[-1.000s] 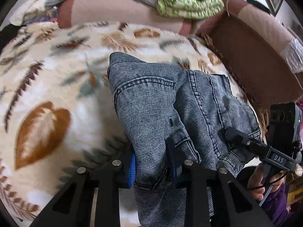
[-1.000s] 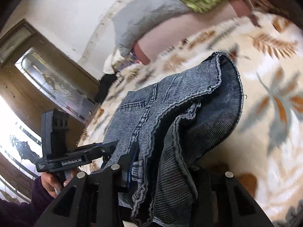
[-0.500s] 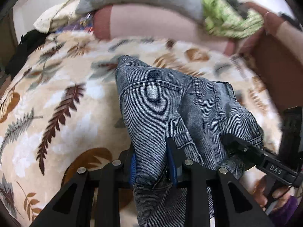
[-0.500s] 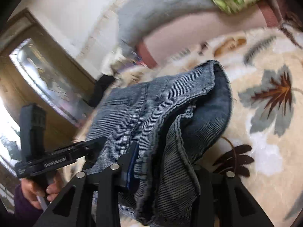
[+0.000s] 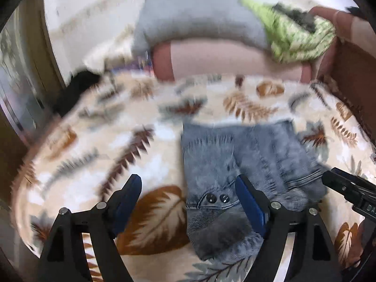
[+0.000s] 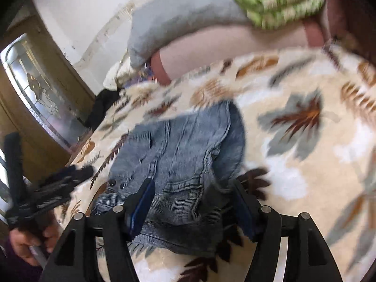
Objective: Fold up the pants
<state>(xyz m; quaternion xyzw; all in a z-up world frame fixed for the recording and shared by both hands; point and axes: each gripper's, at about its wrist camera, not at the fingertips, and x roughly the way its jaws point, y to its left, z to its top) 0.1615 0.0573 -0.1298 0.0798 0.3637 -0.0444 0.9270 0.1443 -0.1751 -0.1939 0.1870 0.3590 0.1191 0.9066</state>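
Release step: left gripper [image 5: 188, 197] and right gripper [image 6: 192, 199] just opening, apart, jeans [image 5: 244, 164] dropped folded on blanket [image 5: 94, 155]. Next: withdraw clear, perhaps smooth.

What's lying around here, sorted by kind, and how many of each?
Folded jeans: 1
Leaf-print blanket: 1
Grey cushion: 1
Green patterned cloth: 1
Black garment: 1
Handheld grippers: 2, the left gripper and the right gripper
Total: 7
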